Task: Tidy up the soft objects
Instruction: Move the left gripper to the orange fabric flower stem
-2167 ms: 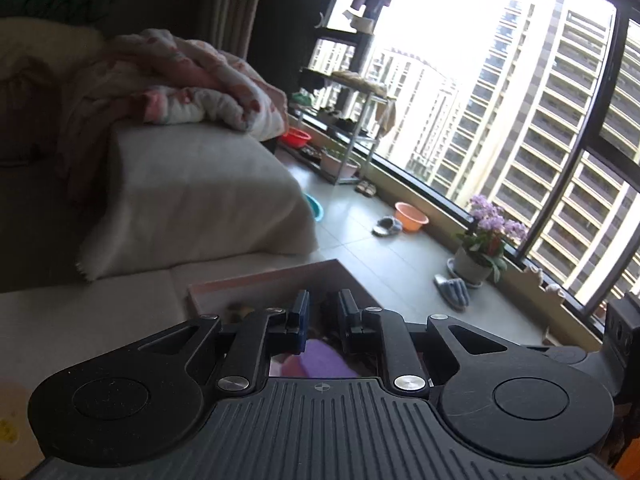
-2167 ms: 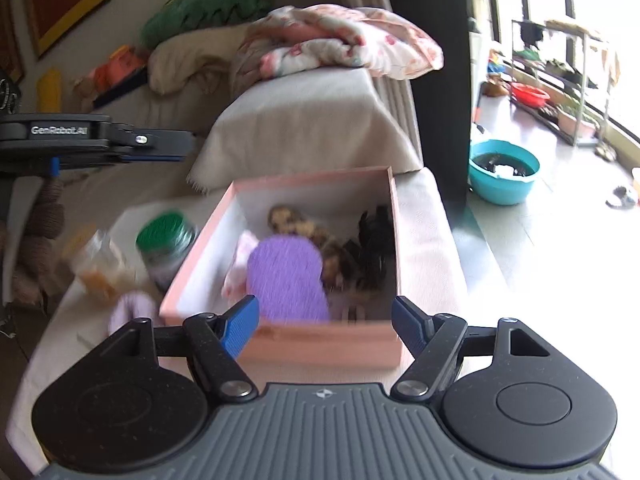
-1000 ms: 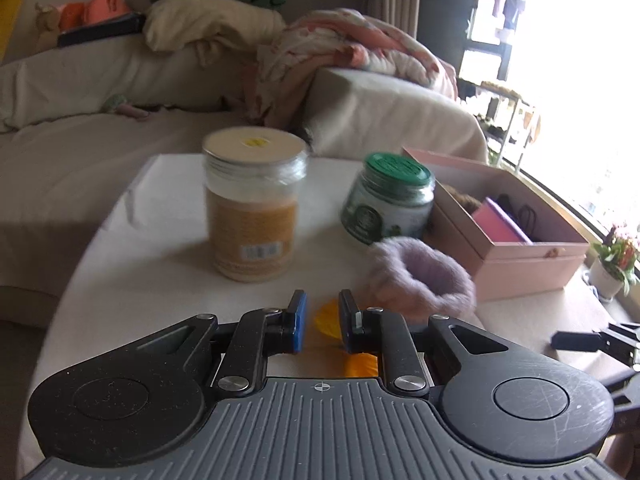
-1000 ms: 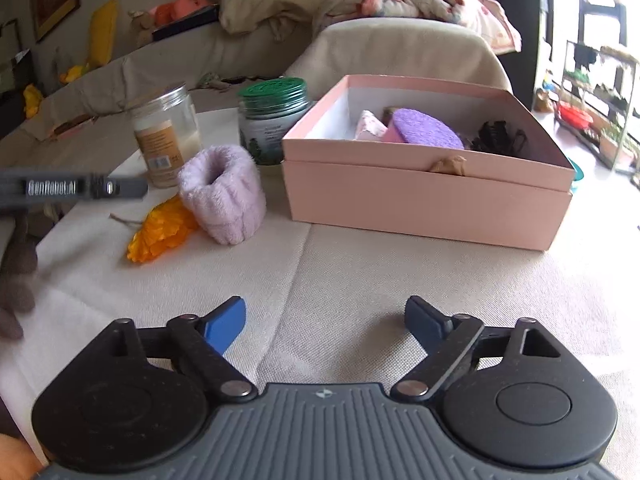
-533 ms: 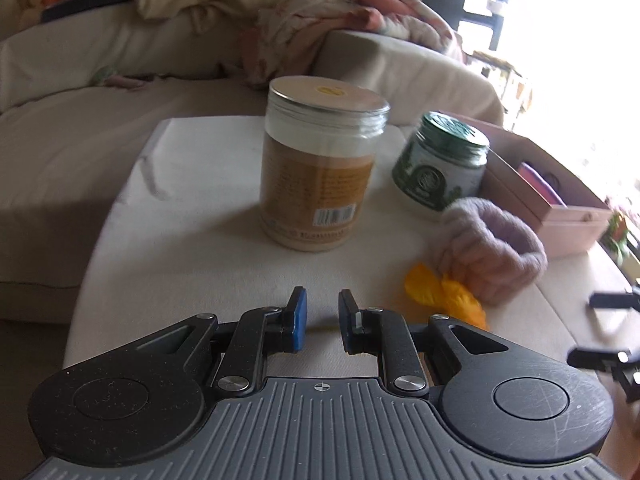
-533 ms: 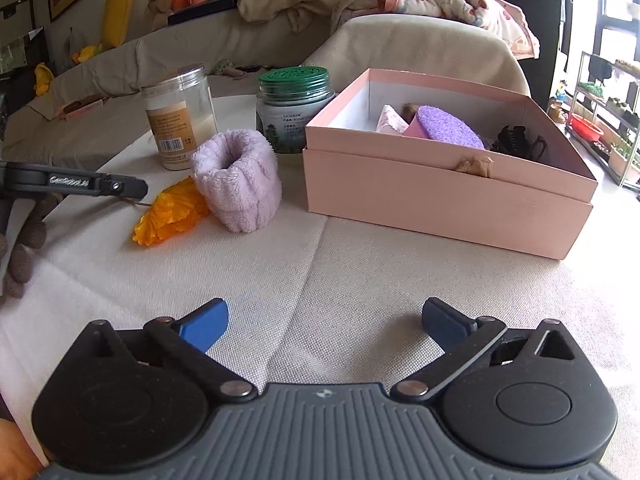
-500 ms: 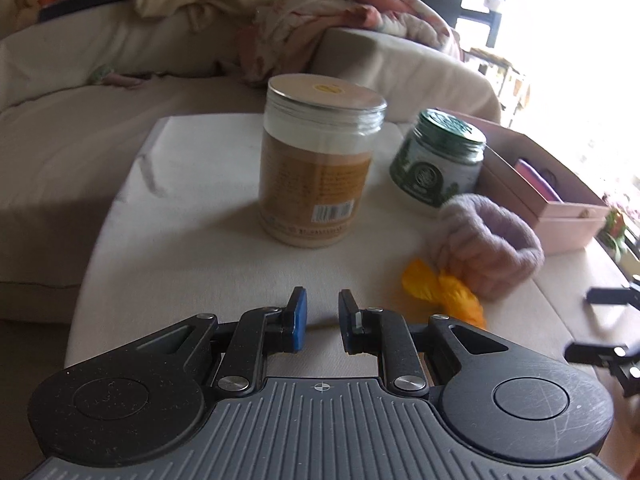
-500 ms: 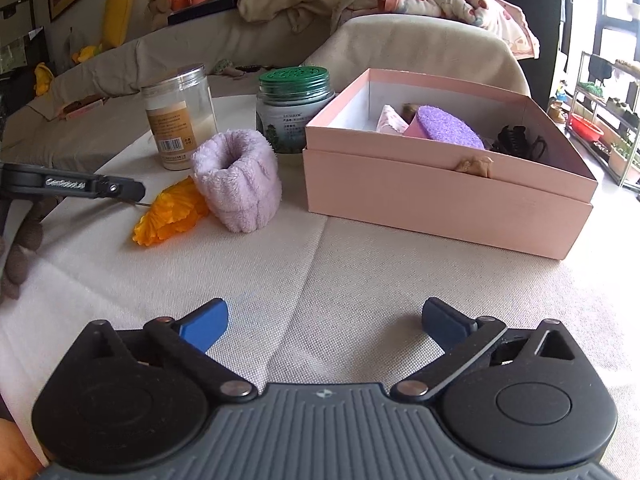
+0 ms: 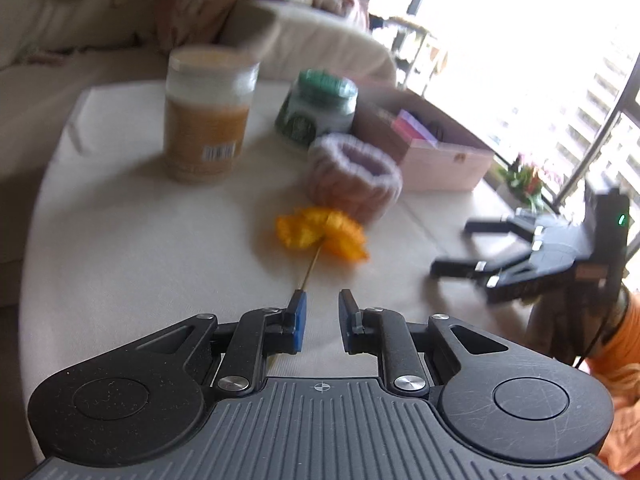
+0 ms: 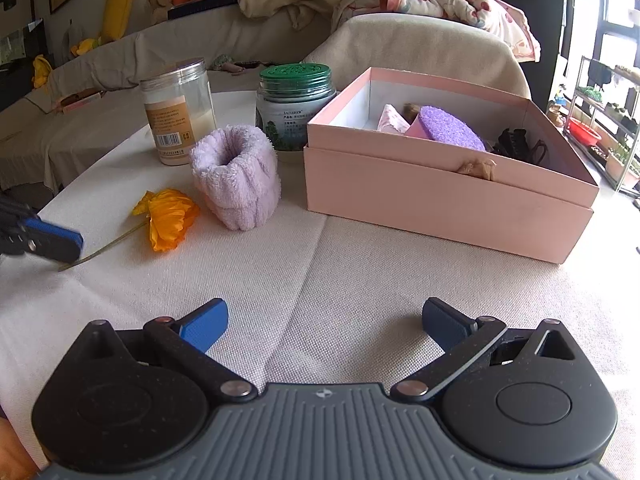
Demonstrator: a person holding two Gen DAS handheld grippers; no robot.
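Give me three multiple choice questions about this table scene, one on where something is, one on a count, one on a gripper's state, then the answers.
1. Where does the orange fabric flower lie?
A. in the pink cardboard box
B. on the tablecloth beside the lilac fluffy wristband
C. on a jar lid

2. How many lidded jars stand on the table?
A. one
B. two
C. four

3. How is the right gripper?
A. open, empty
B. shut on the flower
C. shut on the wristband

Answers: 1 B, it lies on the cloth left of the wristband. 2 B, the clear beige-labelled jar and the green-lidded jar. 3 A, its fingers are spread over bare cloth.
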